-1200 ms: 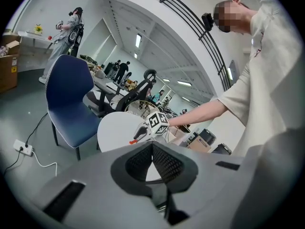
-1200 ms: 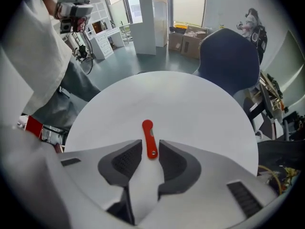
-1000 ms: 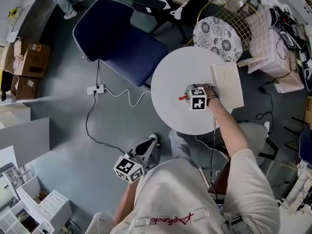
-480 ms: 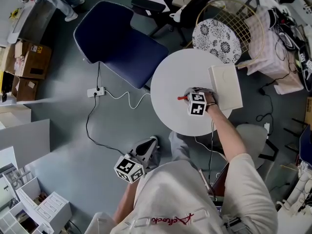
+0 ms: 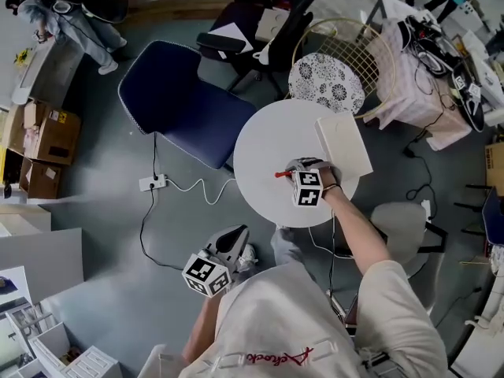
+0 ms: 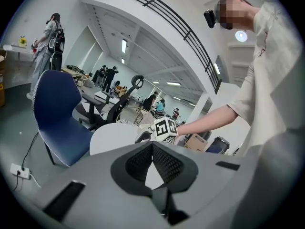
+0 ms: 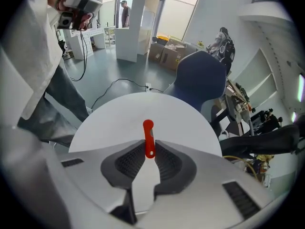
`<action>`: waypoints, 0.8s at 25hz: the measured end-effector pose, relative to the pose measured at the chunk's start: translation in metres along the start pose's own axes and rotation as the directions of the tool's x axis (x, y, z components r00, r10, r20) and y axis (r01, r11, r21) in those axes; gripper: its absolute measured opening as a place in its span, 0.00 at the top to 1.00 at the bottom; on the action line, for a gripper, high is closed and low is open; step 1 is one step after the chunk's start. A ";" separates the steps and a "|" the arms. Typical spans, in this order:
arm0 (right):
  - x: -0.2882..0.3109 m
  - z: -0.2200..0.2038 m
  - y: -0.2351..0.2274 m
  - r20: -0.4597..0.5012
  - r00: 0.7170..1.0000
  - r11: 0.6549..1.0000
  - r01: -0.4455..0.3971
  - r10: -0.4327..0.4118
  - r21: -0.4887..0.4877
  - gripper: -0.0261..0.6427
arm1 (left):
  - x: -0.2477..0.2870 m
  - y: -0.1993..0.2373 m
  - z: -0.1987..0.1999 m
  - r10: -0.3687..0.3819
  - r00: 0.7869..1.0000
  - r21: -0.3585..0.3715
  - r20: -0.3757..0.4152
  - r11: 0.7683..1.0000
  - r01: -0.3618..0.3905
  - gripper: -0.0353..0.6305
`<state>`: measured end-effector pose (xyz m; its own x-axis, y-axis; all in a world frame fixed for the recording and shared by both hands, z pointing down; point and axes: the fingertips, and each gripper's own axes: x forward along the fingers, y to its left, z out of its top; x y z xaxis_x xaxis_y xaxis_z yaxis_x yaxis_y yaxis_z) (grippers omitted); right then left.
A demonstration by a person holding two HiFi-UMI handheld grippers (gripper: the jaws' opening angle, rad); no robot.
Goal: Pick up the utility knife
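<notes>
The utility knife (image 7: 149, 136) is a slim red tool. My right gripper (image 7: 150, 149) is shut on its near end, and the rest sticks out past the fingertips over the round white table (image 7: 143, 106). In the head view the right gripper (image 5: 295, 169) hangs over the table's near half, pointing steeply down, with the knife's (image 5: 281, 174) red tip showing to its left. My left gripper (image 5: 236, 239) hangs low beside the table (image 5: 260, 140), over the floor. In the left gripper view its (image 6: 152, 144) fingertips meet with nothing between them.
A flat white box (image 5: 344, 144) lies on the table's right side. A blue chair (image 5: 177, 101) stands to the left, a wire chair with a patterned cushion (image 5: 327, 81) behind. A power strip (image 5: 152, 183) and its cable lie on the floor. Cluttered furniture lines the right.
The right gripper, with the red knife between its jaws, has come up a little from the tabletop. The left gripper has risen slightly. The head view has shifted.
</notes>
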<state>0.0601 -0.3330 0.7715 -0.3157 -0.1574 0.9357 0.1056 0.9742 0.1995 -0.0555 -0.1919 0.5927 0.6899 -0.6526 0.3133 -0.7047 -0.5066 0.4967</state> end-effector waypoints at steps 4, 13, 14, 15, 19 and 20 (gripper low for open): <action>-0.029 0.014 -0.009 0.068 0.993 0.984 0.090 -0.101 0.152 0.85 | -0.008 -0.011 0.010 -0.029 0.999 0.044 0.026 0.999 0.028 0.93; -0.142 0.054 -0.021 0.376 0.739 0.537 -0.024 -0.559 0.844 0.85 | -0.028 -0.026 0.037 -0.100 0.992 0.147 0.083 0.985 0.087 0.93; -0.153 0.056 -0.016 0.388 0.699 0.484 -0.068 -0.601 0.872 0.85 | -0.030 -0.028 0.038 -0.109 0.990 0.155 0.087 0.983 0.095 0.93; -0.165 0.057 -0.013 0.394 0.655 0.441 -0.102 -0.645 0.891 0.85 | -0.030 -0.028 0.041 -0.121 0.988 0.166 0.092 0.981 0.104 0.93; -0.212 0.065 0.005 0.378 0.497 0.363 -0.130 -0.781 0.923 0.85 | -0.029 -0.034 0.049 -0.168 0.980 0.206 0.104 0.968 0.144 0.93; -0.219 0.070 0.017 0.373 0.483 0.359 -0.125 -0.792 0.925 0.85 | -0.032 -0.038 0.047 -0.175 0.979 0.208 0.104 0.966 0.151 0.93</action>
<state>0.0653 -0.2709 0.5495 -0.5876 -0.7876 0.1856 -0.7949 0.5189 -0.3145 -0.0590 -0.1781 0.5261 0.7819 -0.6085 0.1358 -0.6112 -0.7053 0.3592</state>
